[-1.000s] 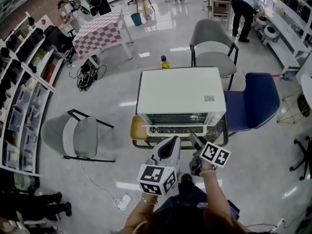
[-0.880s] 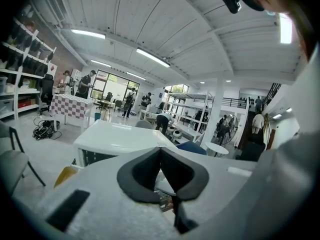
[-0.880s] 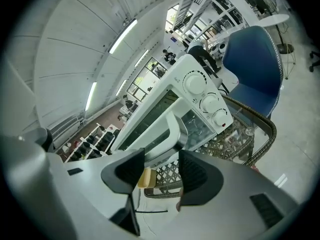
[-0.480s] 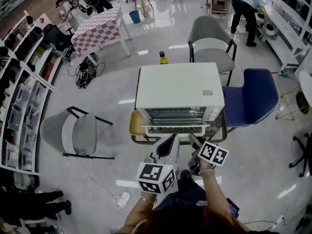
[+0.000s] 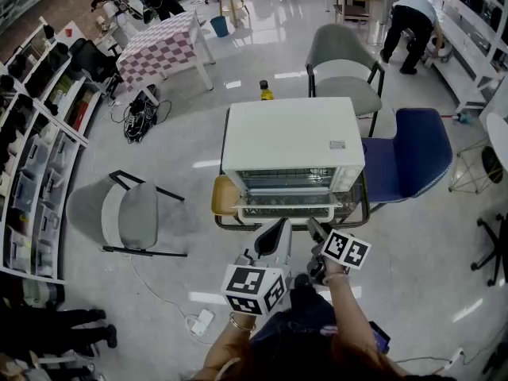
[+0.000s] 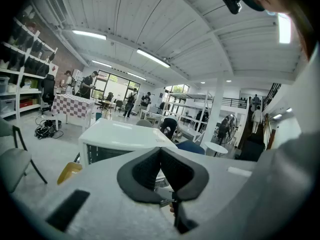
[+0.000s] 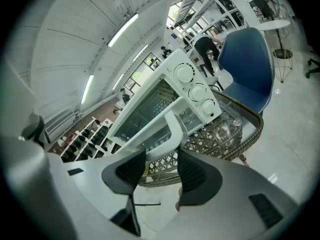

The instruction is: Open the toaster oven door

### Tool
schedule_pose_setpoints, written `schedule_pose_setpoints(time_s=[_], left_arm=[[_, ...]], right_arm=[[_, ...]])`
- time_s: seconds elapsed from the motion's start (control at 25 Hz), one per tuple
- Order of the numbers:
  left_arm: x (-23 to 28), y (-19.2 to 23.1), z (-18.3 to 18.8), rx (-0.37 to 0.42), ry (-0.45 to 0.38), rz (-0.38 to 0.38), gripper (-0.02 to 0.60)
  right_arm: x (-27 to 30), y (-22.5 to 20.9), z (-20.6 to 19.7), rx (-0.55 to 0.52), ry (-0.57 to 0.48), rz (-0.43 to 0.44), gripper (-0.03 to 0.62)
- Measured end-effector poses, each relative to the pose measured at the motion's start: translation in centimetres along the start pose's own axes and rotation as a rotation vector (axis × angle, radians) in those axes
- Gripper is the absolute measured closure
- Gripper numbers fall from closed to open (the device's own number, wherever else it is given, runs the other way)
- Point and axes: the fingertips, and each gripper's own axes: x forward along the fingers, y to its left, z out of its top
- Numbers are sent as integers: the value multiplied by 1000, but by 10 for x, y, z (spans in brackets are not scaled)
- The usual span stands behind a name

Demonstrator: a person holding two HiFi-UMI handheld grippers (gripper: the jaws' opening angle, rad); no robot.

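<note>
Toaster oven (image 5: 292, 137) sits on a glass-topped wicker table (image 5: 361, 213) with its front toward the person. Its door (image 7: 142, 111) hangs partly open, leaning out at the top. The right gripper (image 7: 161, 156) has the door handle (image 7: 172, 131) between its jaws. They stand wide and have just been closing, and the handle appears to fill the gap, so I judge it gripped. The left gripper (image 6: 160, 151) hovers just beside it, jaws together on nothing.

To do this step well, draw the handle out and down along the arc of the bottom hinge rather than straight back. Let the wrist tip with the door so the pads do not slide off. A straight tug could drag the light oven across the glass, and the idle left gripper could steady the case.

The left gripper lies near the door's swing and should move aside. A blue chair (image 5: 409, 161) stands just right of the table and a grey chair (image 5: 343, 70) stands behind it. A second grey chair (image 5: 127, 221) is well to the left, and a yellow bottle (image 5: 264, 91) stands on the floor behind the oven. None of these blocks the door.
</note>
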Motion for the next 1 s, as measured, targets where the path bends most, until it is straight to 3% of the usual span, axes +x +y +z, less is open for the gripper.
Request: schedule_pose_setpoints(time_s=[1.0], left_arm=[[-10, -8, -20, -15, 16, 16, 568]], right_arm=[[-8, -32, -44, -21, 94, -73, 422]])
